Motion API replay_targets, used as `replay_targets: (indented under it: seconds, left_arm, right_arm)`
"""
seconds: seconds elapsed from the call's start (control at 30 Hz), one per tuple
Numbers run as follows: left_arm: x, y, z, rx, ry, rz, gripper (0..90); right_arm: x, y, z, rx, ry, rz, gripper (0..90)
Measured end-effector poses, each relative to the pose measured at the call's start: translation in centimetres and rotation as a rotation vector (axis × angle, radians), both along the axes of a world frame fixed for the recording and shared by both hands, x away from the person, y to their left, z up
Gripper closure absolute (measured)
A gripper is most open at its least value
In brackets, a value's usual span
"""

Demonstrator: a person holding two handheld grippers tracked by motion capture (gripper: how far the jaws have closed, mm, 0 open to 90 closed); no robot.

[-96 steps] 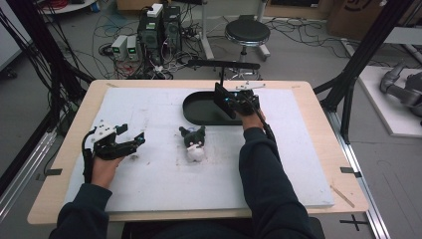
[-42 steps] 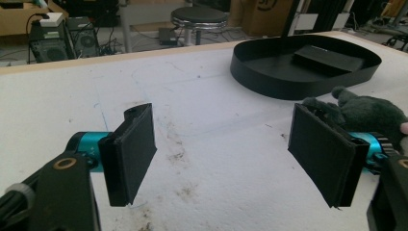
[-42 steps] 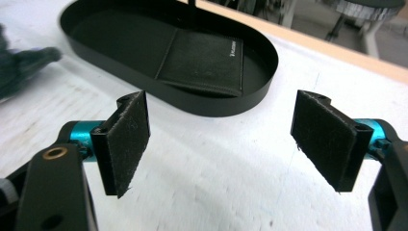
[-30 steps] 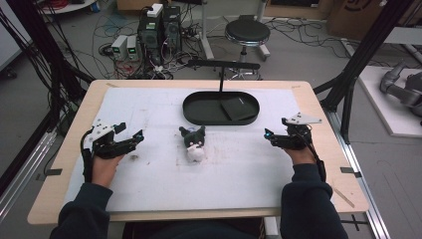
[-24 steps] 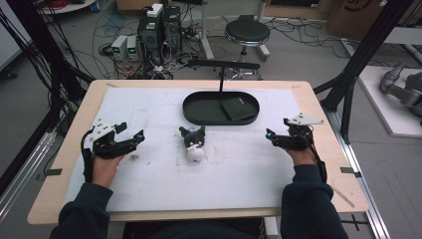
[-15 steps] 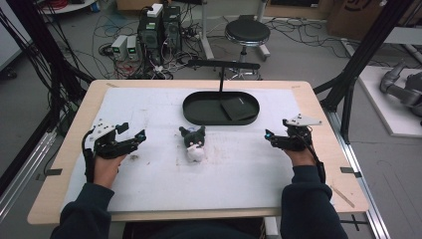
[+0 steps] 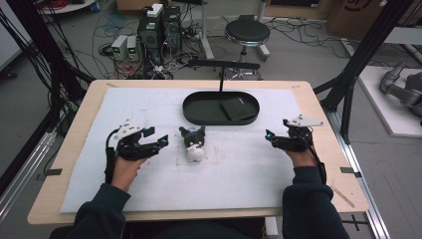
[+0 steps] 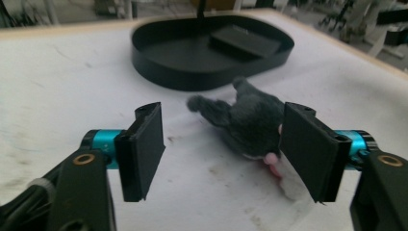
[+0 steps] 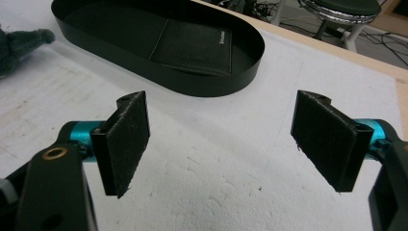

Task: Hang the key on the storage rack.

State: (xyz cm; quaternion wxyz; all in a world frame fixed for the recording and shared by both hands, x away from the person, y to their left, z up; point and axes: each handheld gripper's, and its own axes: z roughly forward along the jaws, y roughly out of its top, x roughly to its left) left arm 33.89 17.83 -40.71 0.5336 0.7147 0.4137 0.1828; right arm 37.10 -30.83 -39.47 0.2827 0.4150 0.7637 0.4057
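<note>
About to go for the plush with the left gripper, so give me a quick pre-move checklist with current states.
1. Left gripper open: ok, jaws stand wide apart.
2. Plush lined up with it: not ok, it lies toward the right jaw, partly behind it, not centred.
3. Plush free of other things: ok, it lies alone on the white mat, apart from the tray.
4. Right gripper out of the way: ok, open and empty, over the mat's right side.
5. Room in the tray: ok, a wallet takes the right part, the left part is bare.
6. Plush's grip firmness: cannot tell.
</note>
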Motion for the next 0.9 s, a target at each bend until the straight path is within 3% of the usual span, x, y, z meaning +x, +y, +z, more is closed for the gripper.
replay_targets:
  seconds: [0.13,0.27,0.37,0.57,0.73,0.9]
  left_arm:
    - [1.5,-2.9,-0.4,0.036,0.099,0.002,27.2]
    - [2.6,-4.9,-0.5,0.045,0.117,0.012,24.5]
    - [3.2,-6.5,-1.2,0.053,0.141,-0.014,24.2]
    - [4.3,-8.1,-2.4,0.088,0.210,-0.044,20.7]
    - [4.7,-8.4,-2.5,0.087,0.224,-0.065,20.1]
    - [5.1,-8.2,-2.8,0.057,0.253,-0.101,20.3]
  right_arm:
    - [0.0,0.1,0.1,0.001,-0.005,0.002,21.7]
    - [0.0,0.2,0.1,-0.003,-0.009,0.009,21.7]
    - [0.0,0.1,0.1,-0.006,-0.008,0.007,21.7]
    - [0.1,0.2,0.0,-0.007,-0.004,0.012,21.7]
    - [0.1,0.5,-0.1,-0.009,0.006,0.017,21.7]
    - [0.1,0.6,-0.1,-0.010,0.010,0.026,21.8]
